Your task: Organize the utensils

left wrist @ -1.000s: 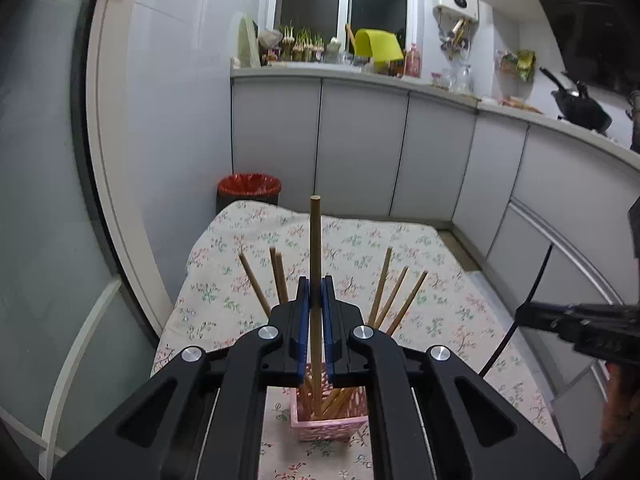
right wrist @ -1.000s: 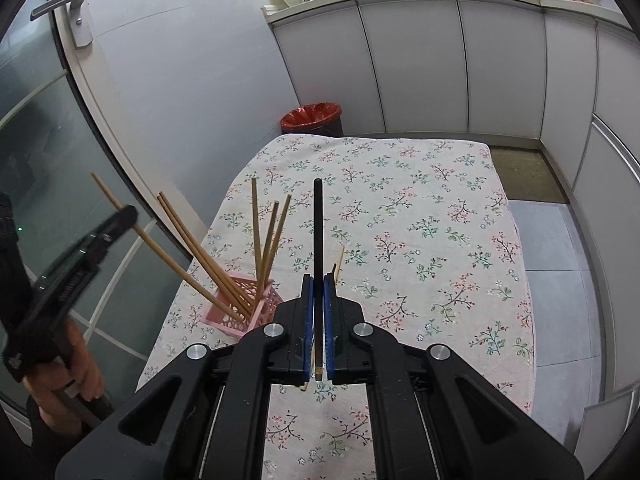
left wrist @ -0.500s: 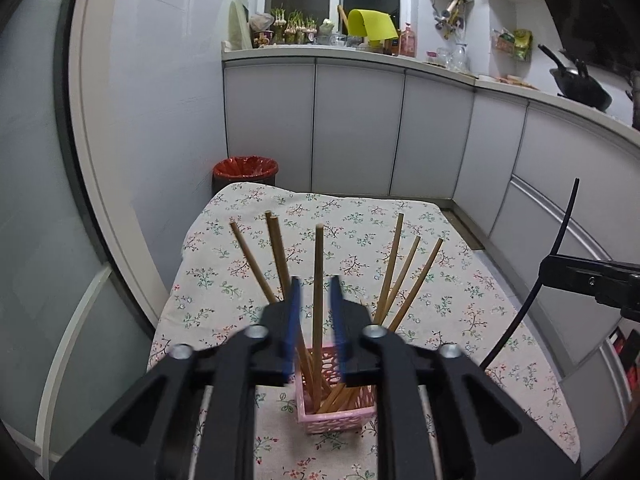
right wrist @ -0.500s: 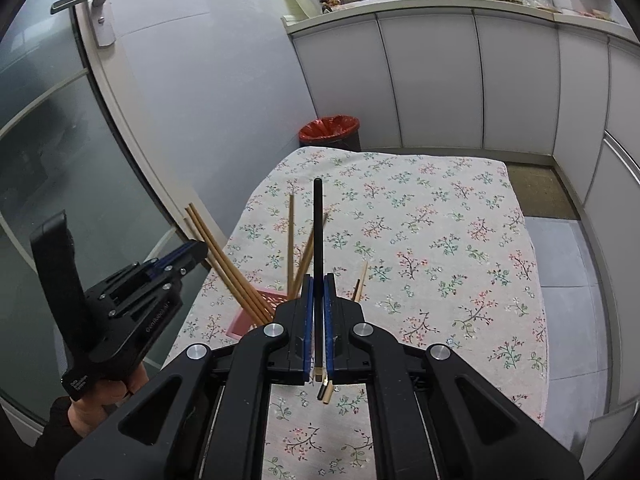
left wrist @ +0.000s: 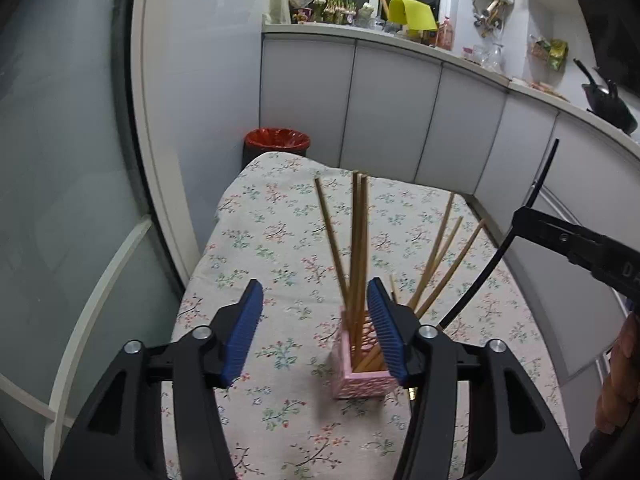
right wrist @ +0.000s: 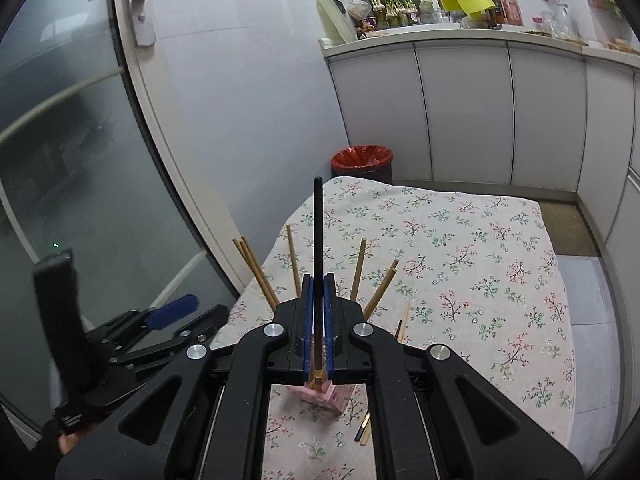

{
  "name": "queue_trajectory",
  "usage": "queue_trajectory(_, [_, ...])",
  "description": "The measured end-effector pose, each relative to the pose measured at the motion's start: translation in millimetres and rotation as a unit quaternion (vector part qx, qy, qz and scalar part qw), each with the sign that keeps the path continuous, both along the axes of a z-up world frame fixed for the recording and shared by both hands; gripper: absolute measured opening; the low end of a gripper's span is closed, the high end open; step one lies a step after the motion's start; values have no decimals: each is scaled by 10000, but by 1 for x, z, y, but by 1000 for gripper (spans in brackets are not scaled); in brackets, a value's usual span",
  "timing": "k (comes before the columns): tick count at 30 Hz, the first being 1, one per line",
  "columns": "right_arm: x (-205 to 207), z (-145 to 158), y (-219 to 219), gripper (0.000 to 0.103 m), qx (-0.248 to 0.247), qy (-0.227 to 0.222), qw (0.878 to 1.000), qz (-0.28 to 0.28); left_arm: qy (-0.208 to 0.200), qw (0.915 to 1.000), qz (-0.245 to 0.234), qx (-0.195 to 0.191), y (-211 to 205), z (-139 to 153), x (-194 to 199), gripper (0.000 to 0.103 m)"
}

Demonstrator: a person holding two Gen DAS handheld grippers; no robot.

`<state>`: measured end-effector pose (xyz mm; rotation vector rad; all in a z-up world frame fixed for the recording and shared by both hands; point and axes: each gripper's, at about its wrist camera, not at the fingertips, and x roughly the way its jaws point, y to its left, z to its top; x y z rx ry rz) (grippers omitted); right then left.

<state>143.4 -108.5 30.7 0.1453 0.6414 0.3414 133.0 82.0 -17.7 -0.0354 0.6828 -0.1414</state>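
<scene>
A pink lattice holder stands on the floral tablecloth with several wooden chopsticks upright and fanned in it. My left gripper is open and empty, its right pad just beside the holder. My right gripper is shut on a black chopstick, held upright directly over the holder, whose wooden chopsticks rise around the jaws. The black chopstick also shows slanting at the right of the left wrist view. The left gripper shows at the lower left of the right wrist view.
One loose chopstick lies on the cloth right of the holder. A red-lined bin stands beyond the table's far end. A glass door runs along the left side. White cabinets line the back and right.
My left gripper opened and let go of the wooden chopstick, which now stands in the holder, then drew back to the left. My right gripper moved over the holder with the black chopstick.
</scene>
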Motion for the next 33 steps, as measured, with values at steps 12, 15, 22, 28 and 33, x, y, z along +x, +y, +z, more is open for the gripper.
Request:
queue_trajectory(12, [24, -40, 19, 10, -94, 583, 9981, 193, 508, 9986, 168, 6, 9, -19, 10, 64])
queue_trajectory(15, [21, -35, 14, 24, 37, 585, 9981, 196, 621, 9980, 93, -4, 5, -21, 8, 66])
queue_trajectory(22, [4, -12, -27, 45, 303, 450, 9985, -70, 862, 9959, -19, -278, -4, -29, 2, 83])
queue_trajectory(28, [7, -32, -76, 52, 257, 875, 9936, -668, 990, 9948, -116, -229, -14, -40, -7, 85])
queue_trajectory(33, [29, -80, -85, 52, 49, 1672, 9825, -819, 1065, 9939, -255, -166, -20, -46, -12, 86])
